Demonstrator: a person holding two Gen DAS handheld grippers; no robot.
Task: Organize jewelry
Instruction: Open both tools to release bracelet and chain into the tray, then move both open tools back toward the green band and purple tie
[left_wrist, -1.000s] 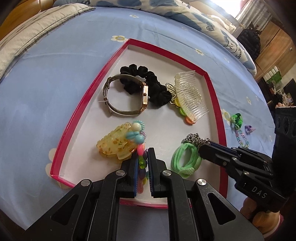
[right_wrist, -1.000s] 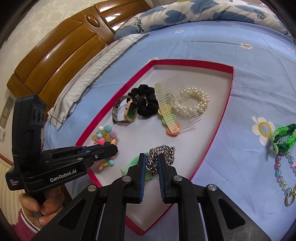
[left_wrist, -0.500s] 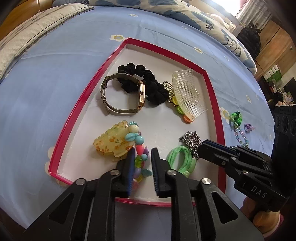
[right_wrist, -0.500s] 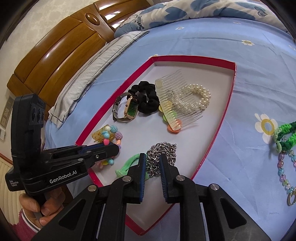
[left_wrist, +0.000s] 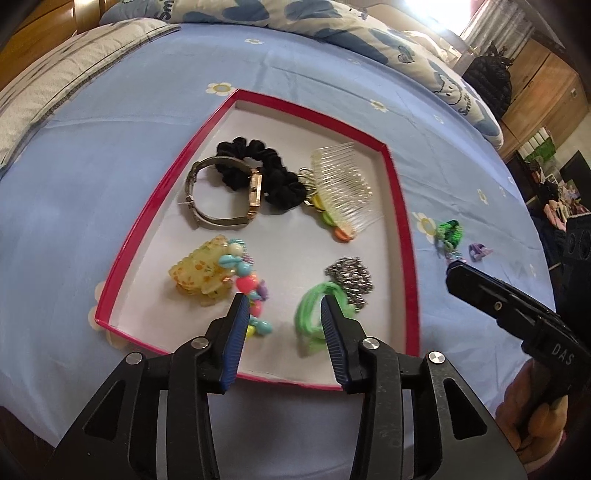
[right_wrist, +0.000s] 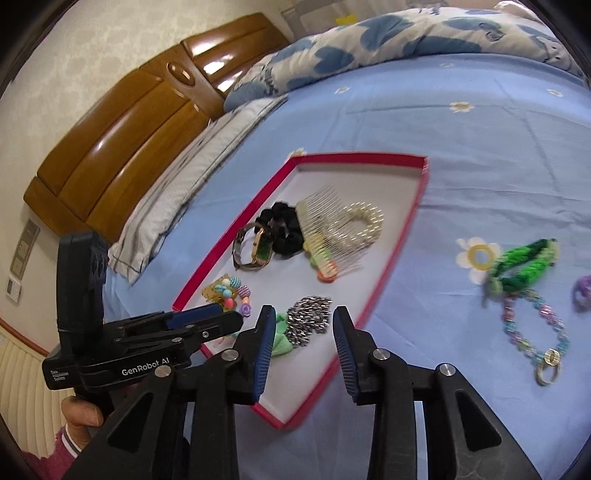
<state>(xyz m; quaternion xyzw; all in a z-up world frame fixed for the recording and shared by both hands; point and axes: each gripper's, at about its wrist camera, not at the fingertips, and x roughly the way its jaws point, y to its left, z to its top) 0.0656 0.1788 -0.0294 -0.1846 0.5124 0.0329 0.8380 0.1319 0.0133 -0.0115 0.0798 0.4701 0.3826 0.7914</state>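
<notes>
A red-rimmed tray (left_wrist: 402, 236) (right_wrist: 406, 229) lies on the blue bed sheet. In it lie a watch (left_wrist: 221, 192), a black scrunchie (left_wrist: 258, 173), a clear comb (left_wrist: 343, 188), a yellow claw clip (left_wrist: 199, 273), a colourful bead bracelet (left_wrist: 251, 291), a green hair tie (left_wrist: 314, 310) and a silver chain (left_wrist: 351, 277) (right_wrist: 308, 319). My left gripper (left_wrist: 282, 321) is open and empty above the tray's near edge. My right gripper (right_wrist: 304, 345) is open and empty, just behind the chain. A pearl bracelet (right_wrist: 364, 225) lies under the comb.
On the sheet right of the tray lie a green braided bracelet (right_wrist: 524, 264), a pastel bead bracelet with rings (right_wrist: 535, 332) and a small purple piece (right_wrist: 581, 295). A pillow (right_wrist: 192, 177) and wooden headboard (right_wrist: 122, 122) stand at the far left.
Both grippers opened and pulled back. The left let go of the bead bracelet, the right let go of the silver chain; both pieces now lie in the tray.
</notes>
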